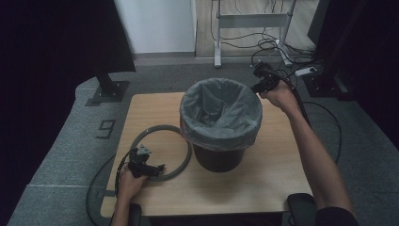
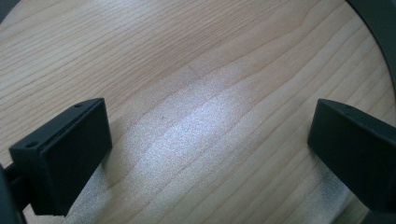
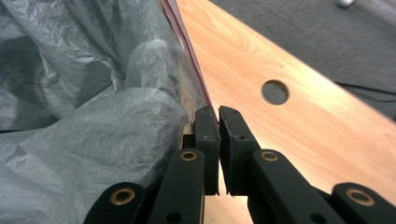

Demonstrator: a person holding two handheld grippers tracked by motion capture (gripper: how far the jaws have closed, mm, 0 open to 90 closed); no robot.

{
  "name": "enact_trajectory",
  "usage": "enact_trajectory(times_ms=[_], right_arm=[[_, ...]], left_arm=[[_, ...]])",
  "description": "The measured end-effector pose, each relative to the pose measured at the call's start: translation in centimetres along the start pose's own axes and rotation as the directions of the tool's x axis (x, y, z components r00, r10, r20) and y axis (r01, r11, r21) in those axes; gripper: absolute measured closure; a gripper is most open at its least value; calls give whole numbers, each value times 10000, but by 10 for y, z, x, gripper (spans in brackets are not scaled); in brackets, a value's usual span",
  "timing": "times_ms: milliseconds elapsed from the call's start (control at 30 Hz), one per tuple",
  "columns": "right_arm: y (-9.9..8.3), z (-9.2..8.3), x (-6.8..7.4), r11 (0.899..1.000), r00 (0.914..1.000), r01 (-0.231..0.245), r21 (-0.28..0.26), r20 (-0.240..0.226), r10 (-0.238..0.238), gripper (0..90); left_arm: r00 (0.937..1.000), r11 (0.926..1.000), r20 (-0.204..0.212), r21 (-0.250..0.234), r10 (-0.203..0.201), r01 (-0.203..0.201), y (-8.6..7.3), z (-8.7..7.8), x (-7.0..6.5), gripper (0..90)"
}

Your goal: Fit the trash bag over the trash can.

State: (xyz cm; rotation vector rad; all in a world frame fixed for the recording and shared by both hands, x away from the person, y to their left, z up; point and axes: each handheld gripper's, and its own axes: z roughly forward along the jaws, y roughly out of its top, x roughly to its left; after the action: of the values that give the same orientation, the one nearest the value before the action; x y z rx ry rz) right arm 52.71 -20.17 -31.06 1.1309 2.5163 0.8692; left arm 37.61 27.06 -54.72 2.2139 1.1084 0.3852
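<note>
Your right gripper (image 3: 218, 116) is clenched on the edge of the grey bag (image 1: 221, 110) at the bin's far right rim, pinching the film with its red edge line. Draped over the black bin (image 1: 219, 157) at the table's (image 1: 263, 179) middle, that liner looks largely fitted. Your left gripper (image 1: 157, 168) rests released by the grey ring (image 1: 162, 150), near left. Judging from this, seating that 1 ring remains.

grey bin liner (image 1: 221, 113), draped over black bin (image 1: 219, 157)
</note>
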Motion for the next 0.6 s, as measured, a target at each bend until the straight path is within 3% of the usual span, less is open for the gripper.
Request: enact_trajectory(times_ms=[33, 133, 167, 200, 300, 367, 500, 600], right_arm=[[-3, 0, -3, 9998, 9995, -155, 103, -276, 158, 821], [-5, -8, -5, 9998, 9999, -146, -135, 21, 147, 646], [-5, -8, -5, 9998, 9999, -146, -135, 21, 147, 646], [-6, -17, -7, 9983, 9985, -148, -560, 525, 178, 492], [-9, -34, -10, 9902, 9971, -354, -1353, 622, 442, 307], [-10, -39, -10, 9882, 9972, -369, -1487, 594, 462, 278], [-23, -55, -4, 9861, 9982, -346, -1626, 428, 421, 137], [-35, -62, -2, 9853, 9986, -278, -1686, 401, 350, 133]], left_arm=[[10000, 10000, 0, -1, -3, 3, 0, 0, 0, 0], [10000, 10000, -4, 2, -5, 5, 0, 0, 0, 0], [10000, 10000, -4, 2, -5, 5, 0, 0, 0, 0], [10000, 10000, -12, 1, -14, 14, 0, 0, 0, 0], [10000, 10000, -19, 5, -32, 32, 0, 0, 0, 0], [10000, 10000, -27, 8, -38, 38, 0, 0, 0, 0], [10000, 10000, -36, 1, -51, 51, 0, 0, -1, 0], [10000, 10000, -36, 1, -48, 48, 0, 0, -1, 0]])
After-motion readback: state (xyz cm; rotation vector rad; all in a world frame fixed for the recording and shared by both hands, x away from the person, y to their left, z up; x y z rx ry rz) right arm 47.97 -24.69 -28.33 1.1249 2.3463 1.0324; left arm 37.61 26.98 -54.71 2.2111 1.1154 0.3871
